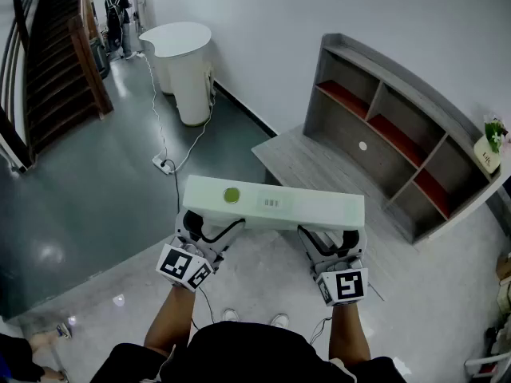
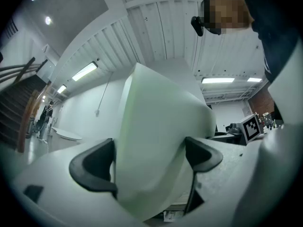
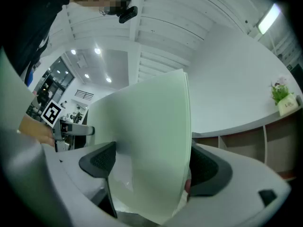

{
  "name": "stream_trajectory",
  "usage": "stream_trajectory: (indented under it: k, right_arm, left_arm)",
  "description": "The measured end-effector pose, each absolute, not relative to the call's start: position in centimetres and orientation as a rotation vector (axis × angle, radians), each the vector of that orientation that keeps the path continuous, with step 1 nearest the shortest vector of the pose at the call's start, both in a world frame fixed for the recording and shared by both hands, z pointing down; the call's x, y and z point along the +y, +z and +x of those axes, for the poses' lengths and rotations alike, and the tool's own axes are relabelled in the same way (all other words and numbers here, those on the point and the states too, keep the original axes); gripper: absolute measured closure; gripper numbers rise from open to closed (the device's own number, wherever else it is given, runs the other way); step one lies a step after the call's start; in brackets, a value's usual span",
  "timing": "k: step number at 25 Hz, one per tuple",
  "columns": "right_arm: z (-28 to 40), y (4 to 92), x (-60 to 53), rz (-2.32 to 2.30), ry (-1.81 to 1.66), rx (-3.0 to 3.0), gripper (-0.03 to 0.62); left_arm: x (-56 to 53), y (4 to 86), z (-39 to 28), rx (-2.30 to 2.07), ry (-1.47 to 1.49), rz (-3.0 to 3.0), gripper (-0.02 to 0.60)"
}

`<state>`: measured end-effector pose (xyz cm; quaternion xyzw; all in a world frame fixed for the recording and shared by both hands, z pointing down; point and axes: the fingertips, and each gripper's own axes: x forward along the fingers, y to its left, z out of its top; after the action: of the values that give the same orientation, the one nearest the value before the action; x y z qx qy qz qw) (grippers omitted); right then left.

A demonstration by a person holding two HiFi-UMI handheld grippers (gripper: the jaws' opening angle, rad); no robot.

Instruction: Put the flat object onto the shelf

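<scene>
Firmly clamped by left gripper (image 1: 200, 227) at one end and right gripper (image 1: 330, 242) at the other, in mid-air short of the shelf (image 1: 383, 126): carry the flat box (image 1: 275, 203) level, advance both ends together, avoid twisting.

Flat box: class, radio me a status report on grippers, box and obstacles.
Both clamped: left gripper and right gripper, one per end of the flat box. Box level, not yet on the shelf. Nothing visible in the way.

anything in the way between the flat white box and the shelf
Nothing visible does. The flat white box, gripped by the left claw and right claw, faces the shelf across a bare wooden platform; its compartments look empty.
</scene>
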<state>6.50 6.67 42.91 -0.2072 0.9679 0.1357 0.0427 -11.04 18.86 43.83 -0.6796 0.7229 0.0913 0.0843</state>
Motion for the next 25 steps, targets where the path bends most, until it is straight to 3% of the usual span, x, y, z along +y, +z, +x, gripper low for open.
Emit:
stream_trajectory:
  k: [25]
  right_arm:
    - [3.2, 43.7, 8.6, -0.805, 0.337, 2.886, 0.104]
  left_arm:
    - [18.6, 45.0, -15.5, 2.037, 0.281, -2.176, 0.109]
